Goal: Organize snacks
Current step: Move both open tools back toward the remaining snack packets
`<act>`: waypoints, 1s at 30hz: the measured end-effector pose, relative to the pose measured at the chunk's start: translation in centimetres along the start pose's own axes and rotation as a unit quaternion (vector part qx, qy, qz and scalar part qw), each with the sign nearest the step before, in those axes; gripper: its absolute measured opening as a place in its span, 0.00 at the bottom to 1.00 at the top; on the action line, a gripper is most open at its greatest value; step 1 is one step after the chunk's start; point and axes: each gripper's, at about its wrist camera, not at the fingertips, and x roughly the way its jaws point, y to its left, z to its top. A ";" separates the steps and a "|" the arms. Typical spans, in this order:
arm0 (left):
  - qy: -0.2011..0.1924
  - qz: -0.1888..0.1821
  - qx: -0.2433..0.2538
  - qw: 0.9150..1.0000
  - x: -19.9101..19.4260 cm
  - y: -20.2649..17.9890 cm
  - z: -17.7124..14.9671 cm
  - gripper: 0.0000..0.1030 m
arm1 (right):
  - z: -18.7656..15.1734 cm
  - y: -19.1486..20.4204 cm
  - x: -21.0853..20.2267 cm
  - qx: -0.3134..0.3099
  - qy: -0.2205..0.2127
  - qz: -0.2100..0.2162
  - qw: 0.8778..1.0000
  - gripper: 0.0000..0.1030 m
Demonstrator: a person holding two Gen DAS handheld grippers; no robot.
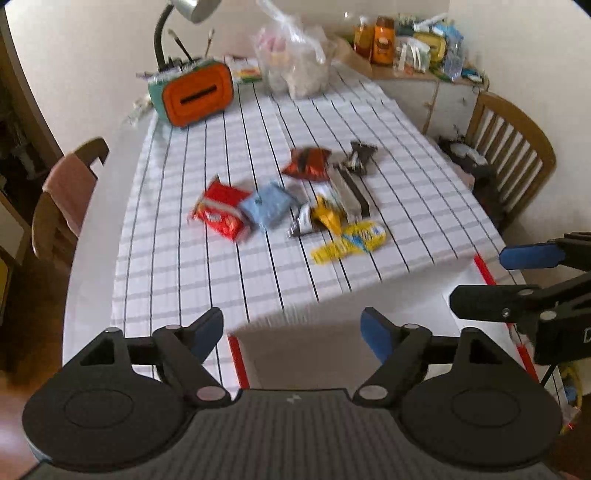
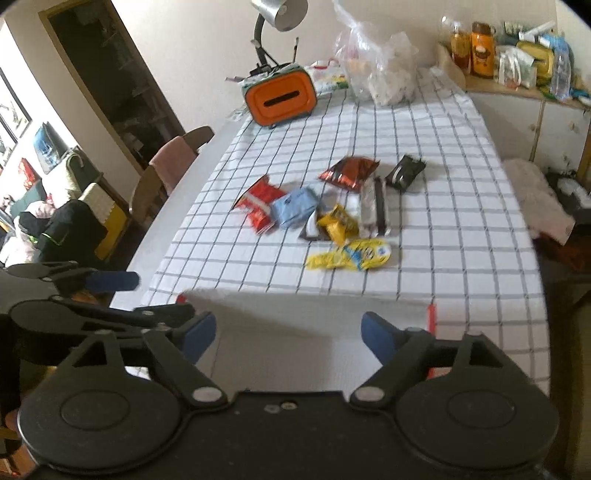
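Observation:
Several snack packets lie in a loose pile on the checked tablecloth: a red packet [image 1: 221, 213] [image 2: 260, 202], a light blue packet [image 1: 269, 205] [image 2: 295, 206], a dark red bag [image 1: 306, 162] [image 2: 349, 170], a black packet [image 1: 359, 157] [image 2: 405, 171], a yellow wrapper [image 1: 349, 240] [image 2: 351, 254] and a small yellow packet [image 1: 327, 216] [image 2: 338, 223]. A white box with red edges [image 1: 332, 347] [image 2: 306, 325] stands at the near table edge. My left gripper [image 1: 291, 330] and right gripper [image 2: 288, 334] are open and empty above it. The right gripper also shows in the left wrist view [image 1: 491, 280].
An orange tissue box [image 1: 195, 94] [image 2: 282, 98], a desk lamp [image 1: 192, 7] and a clear plastic bag [image 1: 295, 62] [image 2: 380, 66] stand at the table's far end. Chairs stand left [image 1: 70, 192] and right [image 1: 513, 144]. A cluttered sideboard [image 1: 417, 48] is at the back right.

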 end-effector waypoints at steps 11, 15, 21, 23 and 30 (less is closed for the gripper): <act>-0.048 0.032 0.007 0.998 1.8 2.7 6.2 0.81 | 7.1 -3.2 2.1 -0.004 -0.004 -0.037 0.999 0.94; -0.047 0.029 0.027 0.998 3.7 3.3 8.4 0.81 | 9.2 -4.4 4.2 -0.011 0.008 -0.055 0.998 0.94; -0.033 0.022 0.062 0.997 7.5 3.5 11.3 0.81 | 12.3 -6.2 7.7 -0.010 0.028 -0.065 0.997 0.94; -0.027 0.018 0.072 0.997 8.9 3.6 12.1 0.81 | 13.1 -6.7 8.9 -0.005 0.034 -0.065 0.997 0.94; 0.007 0.013 0.101 0.995 14.2 3.8 14.1 0.81 | 15.1 -8.4 14.0 0.013 0.063 -0.075 0.995 0.92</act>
